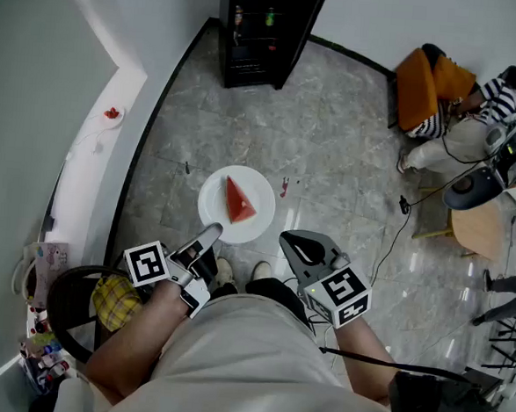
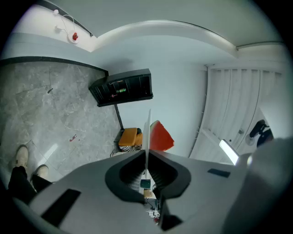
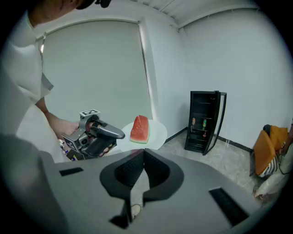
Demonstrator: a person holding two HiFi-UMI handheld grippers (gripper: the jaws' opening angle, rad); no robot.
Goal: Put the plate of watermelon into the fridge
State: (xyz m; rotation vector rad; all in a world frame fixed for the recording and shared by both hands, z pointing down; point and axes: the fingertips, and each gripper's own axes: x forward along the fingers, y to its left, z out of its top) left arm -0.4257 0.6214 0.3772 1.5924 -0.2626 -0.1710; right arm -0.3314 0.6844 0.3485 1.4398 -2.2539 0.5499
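A white plate [image 1: 213,198] carrying a red watermelon wedge [image 1: 239,200] hangs level above the floor. My left gripper [image 1: 212,234] is shut on the plate's near rim. In the left gripper view the plate [image 2: 148,132] runs edge-on out of the pinched jaws, with the watermelon [image 2: 160,136] to its right. My right gripper [image 1: 288,242] hovers to the right of the plate, shut and empty; its jaws [image 3: 143,153] meet with nothing between them. The black fridge [image 1: 262,29] stands ahead by the wall with its door open. In the right gripper view it [image 3: 205,121] appears beyond the plate [image 3: 155,132].
A person sits on an orange seat [image 1: 422,86] at the far right, next to a small wooden table [image 1: 480,229] and floor cables [image 1: 395,232]. A white ledge [image 1: 94,150] runs along the left wall. A dark round frame holding yellow cloth [image 1: 114,301] stands at my lower left.
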